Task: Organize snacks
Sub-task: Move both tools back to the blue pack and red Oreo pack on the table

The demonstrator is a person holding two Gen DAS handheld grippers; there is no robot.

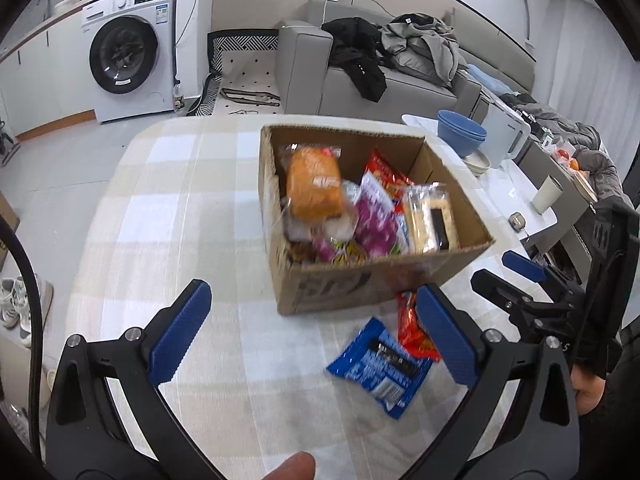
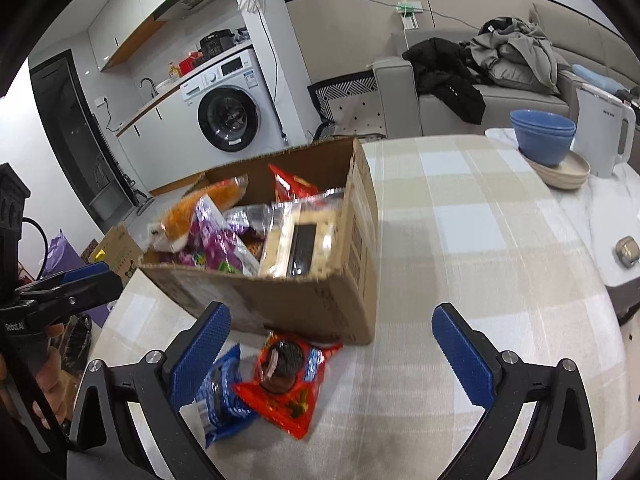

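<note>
The left gripper (image 1: 316, 332) stood with its jaws wide apart and nothing between the blue pads, hanging over the checked tablecloth (image 1: 168, 216). Just inside its right-hand finger lay a blue snack packet (image 1: 378, 364) flat on the cloth, and touching that packet, partly behind the same finger, a red snack packet (image 1: 412, 328). Beyond both sat the open cardboard box (image 1: 340, 288), ahead of the jaws and a little to their right. It was packed with snacks: an orange bread loaf in clear wrap (image 1: 314, 188) leaning at its left wall, a purple packet (image 1: 374, 216) in the middle, and a clear pack of pale bars (image 1: 428, 216) at its right.

The right gripper (image 2: 328, 344) was likewise spread open and empty. The red snack packet (image 2: 290, 384) lay between its fingers, nearer the left one, touched by neither pad; the blue snack packet (image 2: 220, 396) sat half hidden behind that left finger. The cardboard box (image 2: 280, 300) stood just past them, its near wall close to the fingertips.

Further off to the right, stacked blue bowls (image 2: 542, 136) rested on a pale plate (image 2: 568, 172) beside a white kettle (image 2: 604, 132). A washing machine (image 2: 232, 112) and a grey sofa (image 2: 452, 108) stood behind the table.
</note>
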